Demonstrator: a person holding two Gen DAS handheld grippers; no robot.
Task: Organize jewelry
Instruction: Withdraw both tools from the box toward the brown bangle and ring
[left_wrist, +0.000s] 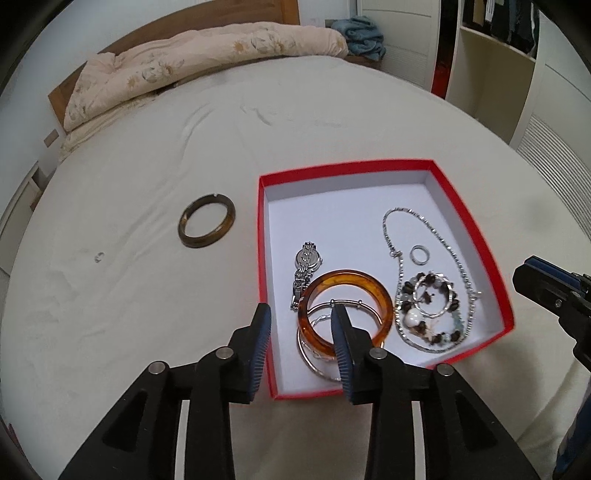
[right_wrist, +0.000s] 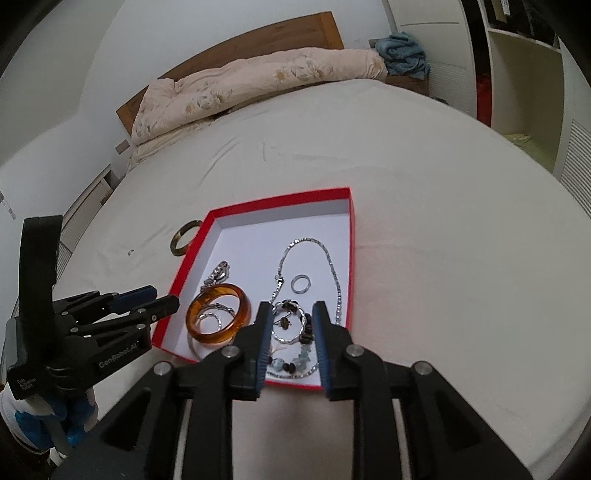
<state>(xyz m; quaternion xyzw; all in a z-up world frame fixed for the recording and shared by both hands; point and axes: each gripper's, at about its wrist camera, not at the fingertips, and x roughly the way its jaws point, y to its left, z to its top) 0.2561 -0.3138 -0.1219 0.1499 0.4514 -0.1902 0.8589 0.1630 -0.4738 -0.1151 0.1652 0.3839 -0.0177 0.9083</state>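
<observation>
Amber bangle (left_wrist: 343, 308) lies boxed — just beyond left hand-held gripper (left_wrist: 301, 310).

left gripper (left_wrist: 301, 314) parted, right gripper (right_wrist: 291, 314) parted, empty

Glossy amber plastic bangle (left_wrist: 345, 308), shiny metal watch (left_wrist: 306, 271), matt cardboard box (left_wrist: 476, 236), cloth sheet (left_wrist: 147, 295).

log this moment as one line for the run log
left claw: open, empty | right claw: open, empty | red box: amber bangle, watch, necklace | on bed: brown bangle
</observation>
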